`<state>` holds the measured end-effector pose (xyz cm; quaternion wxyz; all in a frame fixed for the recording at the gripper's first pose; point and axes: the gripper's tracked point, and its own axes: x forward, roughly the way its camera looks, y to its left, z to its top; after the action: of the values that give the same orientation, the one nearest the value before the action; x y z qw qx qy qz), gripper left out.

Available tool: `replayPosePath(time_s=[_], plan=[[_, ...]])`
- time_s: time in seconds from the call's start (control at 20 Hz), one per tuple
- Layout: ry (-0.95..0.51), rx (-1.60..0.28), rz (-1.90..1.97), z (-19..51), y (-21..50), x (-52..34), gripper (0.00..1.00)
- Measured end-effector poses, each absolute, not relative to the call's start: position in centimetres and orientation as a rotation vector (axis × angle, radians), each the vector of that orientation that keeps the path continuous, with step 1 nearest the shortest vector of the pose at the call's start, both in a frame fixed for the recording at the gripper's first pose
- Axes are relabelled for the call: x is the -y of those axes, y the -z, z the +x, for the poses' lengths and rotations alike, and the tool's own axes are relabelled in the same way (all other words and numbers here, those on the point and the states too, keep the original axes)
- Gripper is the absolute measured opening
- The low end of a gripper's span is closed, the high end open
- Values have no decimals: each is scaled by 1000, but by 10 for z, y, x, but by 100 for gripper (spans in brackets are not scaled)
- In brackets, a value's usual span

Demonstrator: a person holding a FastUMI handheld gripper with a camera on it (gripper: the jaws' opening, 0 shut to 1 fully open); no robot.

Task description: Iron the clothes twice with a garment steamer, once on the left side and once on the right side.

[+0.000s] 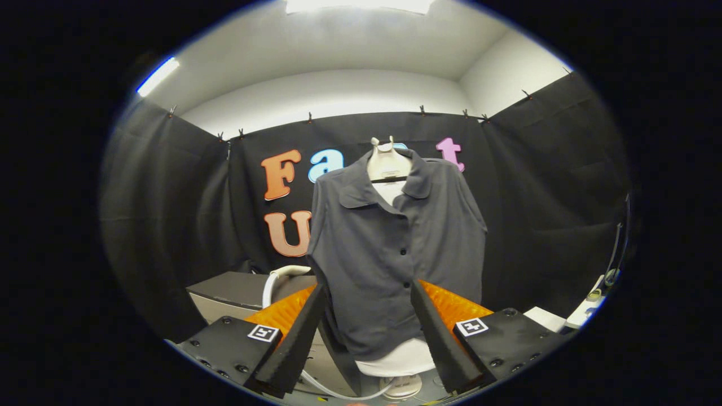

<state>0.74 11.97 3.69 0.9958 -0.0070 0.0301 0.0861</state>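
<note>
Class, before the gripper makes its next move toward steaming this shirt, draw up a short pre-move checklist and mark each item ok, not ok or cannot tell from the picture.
1. Shirt hangs on the mannequin, front facing the gripper: ok.
2. Shirt buttoned and hanging fairly flat: ok.
3. Gripper open, with nothing between its fingers: ok.
4. Steamer head in the gripper: not ok; the fingers grip nothing.
5. Steamer head's place: cannot tell; a white hose curves beside the shirt and leads to the grey box there.
6. Path ahead of the fingers to the shirt unobstructed: ok.
</note>
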Motion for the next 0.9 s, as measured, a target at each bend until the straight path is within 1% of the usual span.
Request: replayPosePath(time_s=[0.15,0.45,0.6,0.75,0.9], plan=[[-258,-51,-32,29,-53,-170,98],[-466,-98,-19,94,-80,-317,97],[-489,-148,-65,154,-67,-378,97],[-490,-247,-171,208,-26,-424,96],[-480,-278,-271,256,9,-465,98]])
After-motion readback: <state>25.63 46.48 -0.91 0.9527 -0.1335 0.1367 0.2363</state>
